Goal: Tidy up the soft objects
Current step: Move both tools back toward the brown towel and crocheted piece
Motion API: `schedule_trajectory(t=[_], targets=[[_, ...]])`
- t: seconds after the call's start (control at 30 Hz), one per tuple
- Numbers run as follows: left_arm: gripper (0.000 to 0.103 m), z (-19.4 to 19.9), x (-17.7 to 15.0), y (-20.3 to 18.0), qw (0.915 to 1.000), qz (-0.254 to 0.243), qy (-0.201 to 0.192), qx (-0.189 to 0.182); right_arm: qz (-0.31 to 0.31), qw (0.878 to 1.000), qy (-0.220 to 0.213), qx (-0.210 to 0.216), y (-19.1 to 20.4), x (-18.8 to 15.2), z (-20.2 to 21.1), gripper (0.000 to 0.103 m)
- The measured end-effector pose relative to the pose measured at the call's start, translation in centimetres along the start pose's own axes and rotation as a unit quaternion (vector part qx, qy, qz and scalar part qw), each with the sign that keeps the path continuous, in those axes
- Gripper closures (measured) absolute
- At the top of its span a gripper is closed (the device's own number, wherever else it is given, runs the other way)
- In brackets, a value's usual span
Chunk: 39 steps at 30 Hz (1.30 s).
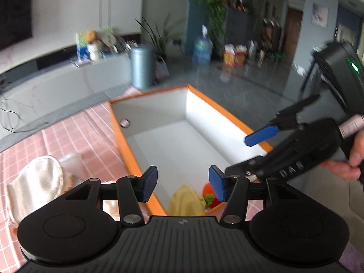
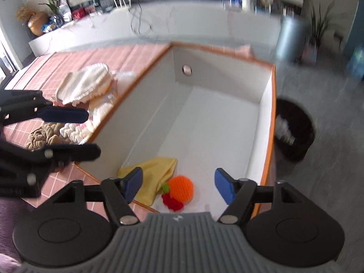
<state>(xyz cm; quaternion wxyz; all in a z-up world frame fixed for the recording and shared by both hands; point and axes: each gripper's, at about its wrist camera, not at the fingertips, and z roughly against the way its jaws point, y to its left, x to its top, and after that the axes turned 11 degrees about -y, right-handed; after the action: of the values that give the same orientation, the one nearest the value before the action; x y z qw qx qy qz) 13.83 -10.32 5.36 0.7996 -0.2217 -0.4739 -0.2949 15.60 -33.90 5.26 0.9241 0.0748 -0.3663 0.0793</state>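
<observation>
Both hand-held grippers hung open and empty over the box.
I saw the left hand-held gripper point(image 1: 183, 183) hide part of the yellow cloth point(image 2: 157, 170); right hand-held gripper point(image 2: 178, 185) above crocheted orange point(image 2: 182, 187) in the white box point(image 2: 227, 86).

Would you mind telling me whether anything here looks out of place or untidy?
Nothing looks damaged or spilled. The yellow cloth lies crumpled in the box beside the crocheted orange, and several soft items sit in a loose heap on the pink checked cloth outside it.

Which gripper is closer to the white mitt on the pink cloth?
Left. The left gripper hangs by the box's edge, next to the mitt. The right gripper is above the box, farther away.
</observation>
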Motion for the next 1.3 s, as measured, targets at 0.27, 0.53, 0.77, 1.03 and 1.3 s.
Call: schedule_trajectory(t=[0.27,0.53,0.77,1.03,1.3], targets=[[0.041,4.6,-1.4,0.6,0.9940,0.016,-0.080,0.072,0.034,0.990,-0.139,-0.021,4.2,-1.7,4.5,0.023],[0.041,8.3,-4.2,2.5,0.9753,0.085,-0.115,0.168,-0.012,0.974,-0.225,0.020,9.0,-4.3,5.5,0.014],[0.041,10.2,-6.9,3.6,0.9578,0.121,-0.123,0.230,0.006,0.963,-0.269,-0.012,14.3,-6.0,4.0,0.014],[0.036,11.0,-10.8,5.3,0.9487,0.158,-0.094,0.258,0.045,0.955,-0.293,-0.019,18.5,-8.6,2.1,0.021],[0.023,11.5,-13.8,6.5,0.9415,0.180,-0.087,0.271,0.070,0.965,-0.252,-0.004,20.1,-9.1,-1.2,0.042]])
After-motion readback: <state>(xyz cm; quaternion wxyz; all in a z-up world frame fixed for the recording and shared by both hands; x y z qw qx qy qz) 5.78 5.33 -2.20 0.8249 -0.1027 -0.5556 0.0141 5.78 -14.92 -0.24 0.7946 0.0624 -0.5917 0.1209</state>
